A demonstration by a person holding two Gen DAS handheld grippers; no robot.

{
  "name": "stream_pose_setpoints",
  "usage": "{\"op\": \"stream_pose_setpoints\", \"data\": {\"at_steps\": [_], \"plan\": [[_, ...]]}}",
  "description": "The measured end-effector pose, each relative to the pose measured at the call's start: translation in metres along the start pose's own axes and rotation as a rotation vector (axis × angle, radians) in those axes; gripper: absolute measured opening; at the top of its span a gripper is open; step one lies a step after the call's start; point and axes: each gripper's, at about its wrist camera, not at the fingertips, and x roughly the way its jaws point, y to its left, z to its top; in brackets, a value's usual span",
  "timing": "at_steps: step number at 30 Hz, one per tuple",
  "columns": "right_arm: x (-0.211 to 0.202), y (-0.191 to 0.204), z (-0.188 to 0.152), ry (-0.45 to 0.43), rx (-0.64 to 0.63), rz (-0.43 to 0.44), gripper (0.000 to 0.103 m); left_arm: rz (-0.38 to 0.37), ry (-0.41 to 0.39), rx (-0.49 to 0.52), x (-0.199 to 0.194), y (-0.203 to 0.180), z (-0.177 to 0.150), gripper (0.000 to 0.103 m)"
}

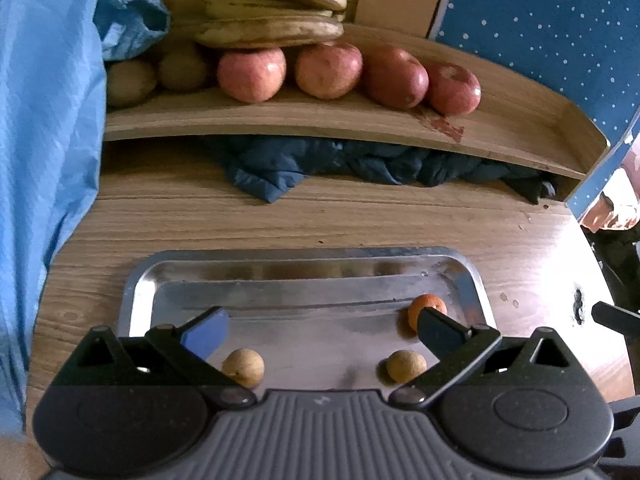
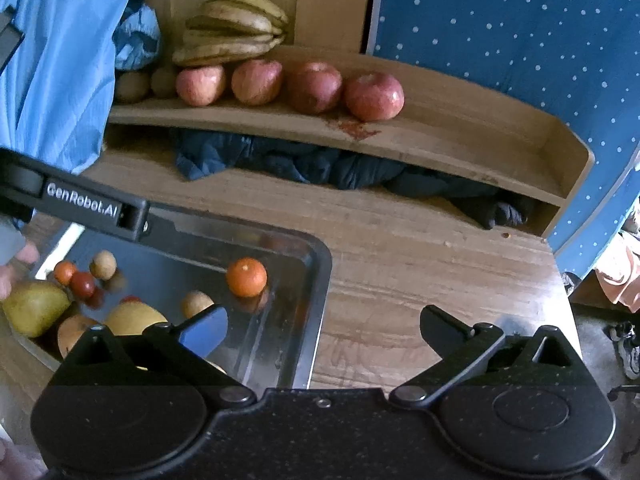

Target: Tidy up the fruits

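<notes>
A steel tray (image 1: 304, 254) lies on the wooden table. My left gripper (image 1: 320, 320) hangs open over it with nothing between its fingers; two small brown round fruits (image 1: 243, 366) (image 1: 405, 365) and a small orange (image 1: 430, 304) lie below. My right gripper (image 2: 320, 320) is open and empty over the tray's right rim (image 2: 320, 264). In the right wrist view the orange (image 2: 246, 277), brown fruits (image 2: 103, 265), small red fruits (image 2: 82, 283), a green pear (image 2: 34, 307) and a yellow fruit (image 2: 134, 318) lie in the tray.
A curved wooden shelf (image 2: 440, 136) behind holds several red apples (image 2: 374, 96), bananas (image 2: 232, 32) and kiwis (image 2: 132, 86). Dark cloth (image 2: 320, 168) is stuffed under it. Blue plastic sheeting (image 1: 40, 120) hangs left, dotted blue fabric (image 2: 520, 40) right. The left gripper's body (image 2: 92, 210) crosses the tray's far-left corner.
</notes>
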Motion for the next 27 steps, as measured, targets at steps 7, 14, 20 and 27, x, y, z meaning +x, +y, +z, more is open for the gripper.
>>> {"op": "stream_pose_setpoints", "data": {"at_steps": [7,14,20,27], "plan": [[-0.008,0.002,0.004,-0.032,0.018,-0.003,0.102,0.016,-0.021,-0.017,-0.008,0.006,0.000,0.103],[-0.017,0.010,-0.001,-0.062,-0.005,-0.018,0.102,0.034,-0.035,-0.022,-0.018,0.011,-0.006,0.103],[-0.023,0.014,-0.005,-0.079,-0.007,-0.015,0.102,0.055,-0.050,-0.035,-0.027,0.015,-0.011,0.103],[-0.031,0.013,-0.008,-0.109,0.016,-0.028,0.102,0.079,-0.073,-0.043,-0.039,0.019,-0.019,0.103]]}}
